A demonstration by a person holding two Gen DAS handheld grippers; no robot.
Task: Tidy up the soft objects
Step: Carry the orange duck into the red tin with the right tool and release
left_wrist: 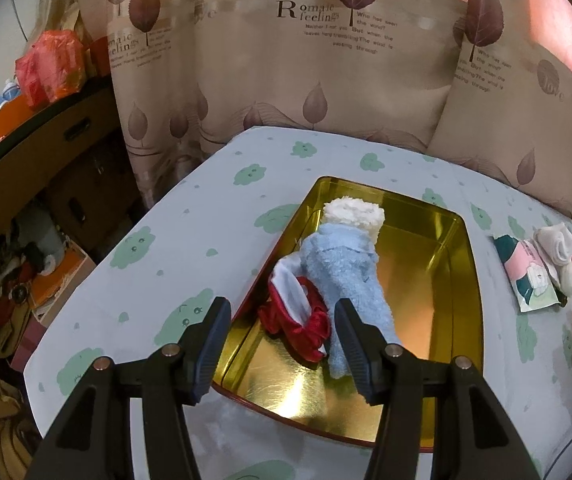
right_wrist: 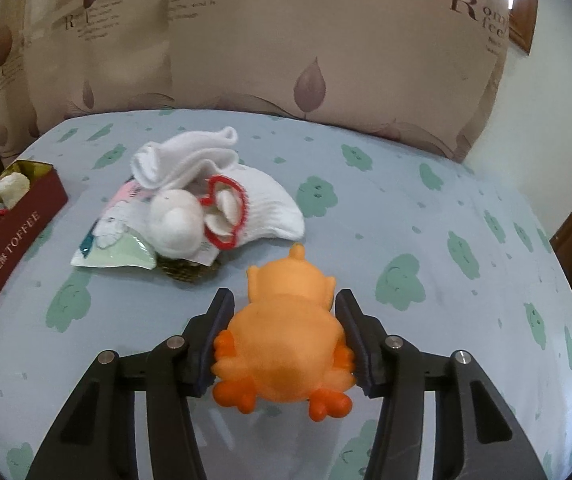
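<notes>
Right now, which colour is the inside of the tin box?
Shiny gold inside the tin box; the left wrist view shows it best.

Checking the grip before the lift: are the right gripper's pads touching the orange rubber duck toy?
Touching. The right wrist view shows both pads of the right gripper pressed against the orange rubber duck toy's sides.

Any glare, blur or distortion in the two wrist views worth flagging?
Left wrist: bright glare patches on the gold tin floor; strong fisheye bending with dark corners; pink cast on the curtain at upper right. Right wrist: a blown-out light streak at upper right; the orange toy between the right gripper fingers looks slightly soft; table edge curves.
</notes>
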